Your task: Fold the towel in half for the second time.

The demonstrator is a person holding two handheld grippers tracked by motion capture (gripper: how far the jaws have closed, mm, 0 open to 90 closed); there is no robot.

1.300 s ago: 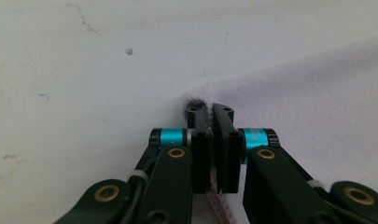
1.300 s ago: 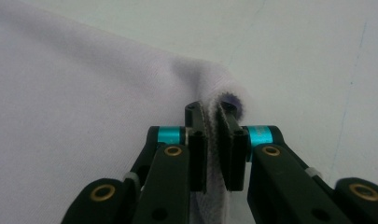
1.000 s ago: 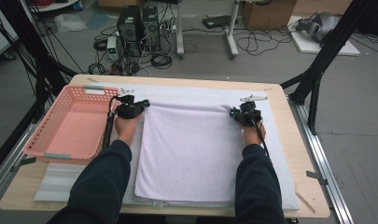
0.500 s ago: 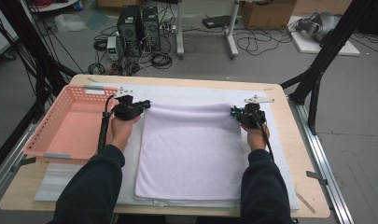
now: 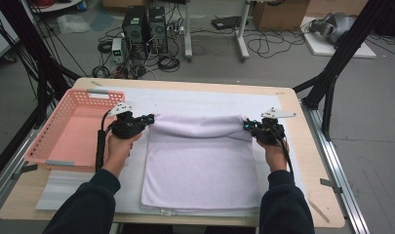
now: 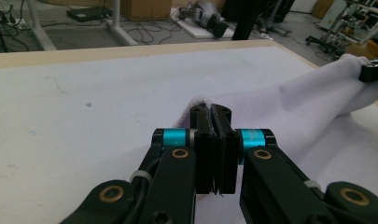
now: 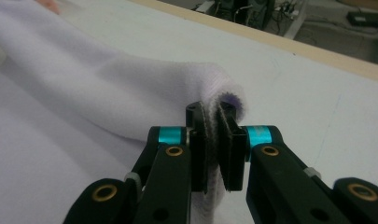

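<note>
Left gripper (image 5: 147,118) and right gripper (image 5: 247,125) each clamped on a far corner of the towel (image 5: 201,165). Lifted far edge runs left-right between them; the rest lies flat toward the near side.

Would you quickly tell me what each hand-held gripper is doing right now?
Left hand-held gripper: closed on a far corner of the towel.
Right hand-held gripper: closed on the towel's other far corner.
</note>
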